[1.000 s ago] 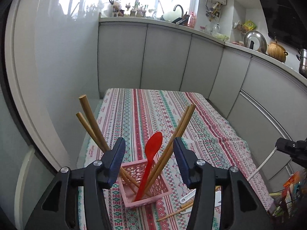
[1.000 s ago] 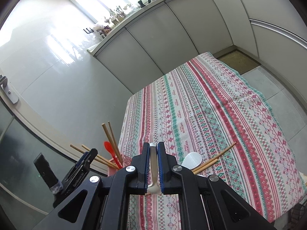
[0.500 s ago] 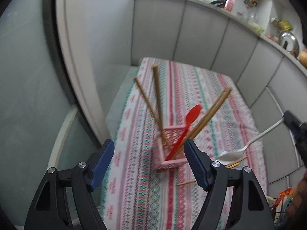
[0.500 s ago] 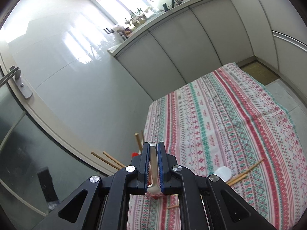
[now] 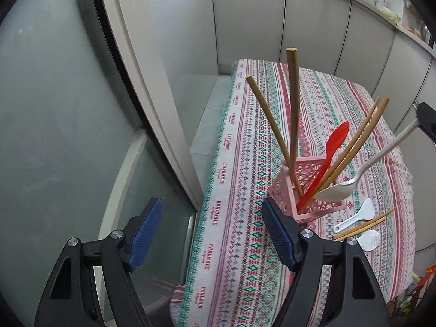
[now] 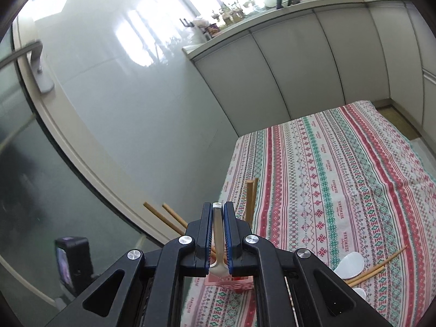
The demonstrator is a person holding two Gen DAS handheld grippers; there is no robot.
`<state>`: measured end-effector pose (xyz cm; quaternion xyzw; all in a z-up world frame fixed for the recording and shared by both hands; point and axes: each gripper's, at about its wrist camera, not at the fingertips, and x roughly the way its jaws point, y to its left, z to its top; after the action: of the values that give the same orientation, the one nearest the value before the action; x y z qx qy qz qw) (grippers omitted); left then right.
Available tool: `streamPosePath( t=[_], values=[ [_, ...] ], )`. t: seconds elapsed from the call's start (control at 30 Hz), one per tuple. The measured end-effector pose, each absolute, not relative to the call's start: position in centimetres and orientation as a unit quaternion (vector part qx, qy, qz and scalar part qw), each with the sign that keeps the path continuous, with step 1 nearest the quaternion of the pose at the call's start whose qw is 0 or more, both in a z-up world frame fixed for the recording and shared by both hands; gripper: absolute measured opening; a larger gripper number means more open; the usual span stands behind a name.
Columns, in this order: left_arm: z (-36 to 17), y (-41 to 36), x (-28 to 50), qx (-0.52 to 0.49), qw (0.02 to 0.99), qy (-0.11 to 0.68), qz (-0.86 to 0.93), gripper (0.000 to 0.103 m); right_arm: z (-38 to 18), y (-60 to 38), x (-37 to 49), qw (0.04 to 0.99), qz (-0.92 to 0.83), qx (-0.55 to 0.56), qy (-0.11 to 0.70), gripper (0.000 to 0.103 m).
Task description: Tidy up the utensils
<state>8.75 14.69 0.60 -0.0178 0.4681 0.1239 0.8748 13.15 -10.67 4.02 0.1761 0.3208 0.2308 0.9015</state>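
The right claw [image 6: 218,234] grips a white spoon [image 5: 354,179] by its handle, bowl over the pink basket [image 5: 283,188]; the left claw [image 5: 209,234] gapes wide, empty, near the tabletop [image 5: 245,245] edge.

A pink lattice basket [image 5: 313,190] is holding 4 chopsticks [image 5: 293,114] and a red spoon [image 5: 327,158]; a white spoon [image 5: 354,179] is hanging over its rim.

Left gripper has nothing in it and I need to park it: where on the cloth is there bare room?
The tablecloth is bare left of and in front of the pink basket, and across the whole far half. It is crowded right of the basket: two white scoops and loose chopsticks, with the held white spoon over the basket.
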Motion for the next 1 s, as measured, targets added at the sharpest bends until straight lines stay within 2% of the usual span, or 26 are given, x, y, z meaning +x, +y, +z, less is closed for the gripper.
streamPosePath(
  t=[0.37,0.5,0.63,0.67,0.73,0.77,1.0],
  values=[
    [0.1,15.8,9.2,-0.028,0.870,0.475,0.129,0.078,0.9,-7.0,14.3,0.897,0.244,0.128,0.345,0.010],
    [0.2,15.4,9.3,-0.028,0.871,0.476,0.122,0.078,1.0,-7.6,14.2,0.892,0.255,0.141,0.346,0.018],
    [0.6,14.7,9.1,-0.027,0.875,0.471,0.109,0.078,2.6,-10.0,12.8,0.896,0.257,0.145,0.333,0.019],
    [0.7,14.4,9.0,-0.024,0.876,0.469,0.106,0.078,2.9,-10.7,12.5,0.896,0.257,0.148,0.331,0.022],
    [1.3,13.7,8.6,-0.019,0.881,0.462,0.097,0.078,3.4,-12.7,11.7,0.898,0.250,0.157,0.327,0.040],
    [1.6,13.3,8.3,-0.017,0.884,0.458,0.092,0.078,3.5,-13.6,11.3,0.898,0.248,0.162,0.325,0.057],
    [3.3,9.5,7.1,-0.011,0.897,0.441,0.036,0.078,2.6,-20.1,10.1,0.900,0.176,0.153,0.367,0.059]
  ],
)
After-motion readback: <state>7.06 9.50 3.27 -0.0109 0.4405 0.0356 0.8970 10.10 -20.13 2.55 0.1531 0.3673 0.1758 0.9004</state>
